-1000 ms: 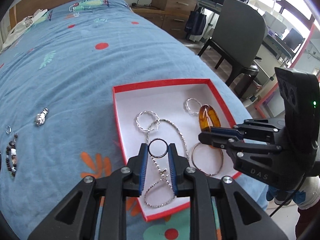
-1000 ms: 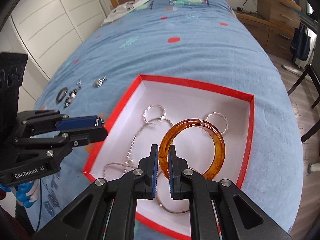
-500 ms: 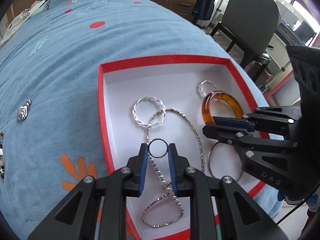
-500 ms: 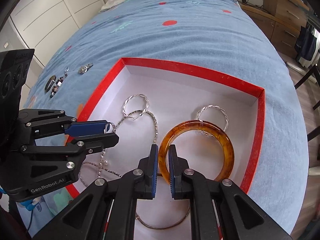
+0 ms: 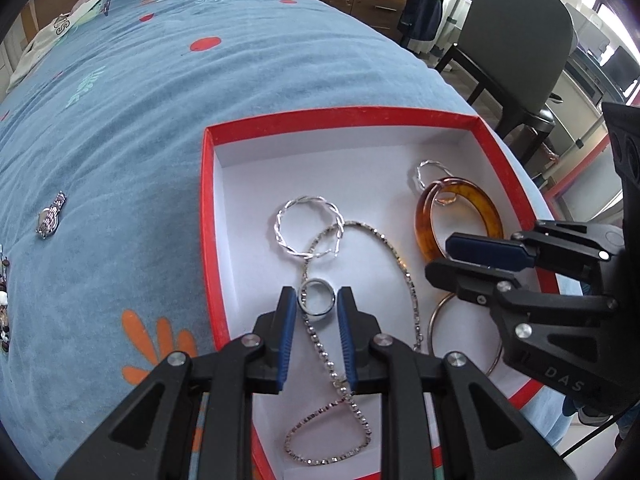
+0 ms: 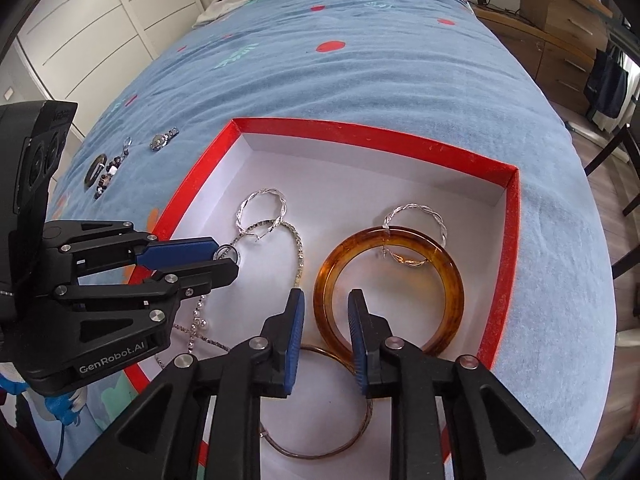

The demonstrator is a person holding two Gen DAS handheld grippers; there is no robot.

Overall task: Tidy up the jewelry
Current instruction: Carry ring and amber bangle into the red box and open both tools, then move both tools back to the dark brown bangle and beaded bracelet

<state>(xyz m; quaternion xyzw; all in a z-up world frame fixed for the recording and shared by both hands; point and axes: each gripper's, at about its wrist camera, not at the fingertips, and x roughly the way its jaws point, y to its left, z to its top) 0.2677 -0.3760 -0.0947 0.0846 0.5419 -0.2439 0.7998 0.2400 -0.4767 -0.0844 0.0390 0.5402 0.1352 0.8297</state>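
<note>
- My left gripper [image 5: 316,312] is low inside the red jewelry box [image 5: 206,216]; the silver ring [image 5: 317,297] sits between the blue pads, jaws spread a bit wider than it. Looks let go or nearly so; can't tell if one pad touches it.
- Ring lies over the rhinestone chain necklace [image 5: 412,296] on the white box floor, so it's delivered into the box.
- My right gripper [image 6: 326,340] is parted, holding nothing. Its jaws straddle the near rim of the amber bangle [image 6: 390,292], which lies flat in the box. I judge that's a drop-off too.
- Thin metal bangle [image 6: 320,454] lies under my right fingers, partly under the amber one.
- Further in: two twisted silver hoop earrings [image 6: 262,210], one tucked at the amber bangle's far edge.
- Out on the blue bedspread [image 6: 360,80]: wristwatch [image 6: 164,139] and beaded pieces [image 6: 106,176], not boxed yet; likely next pickups.
</note>
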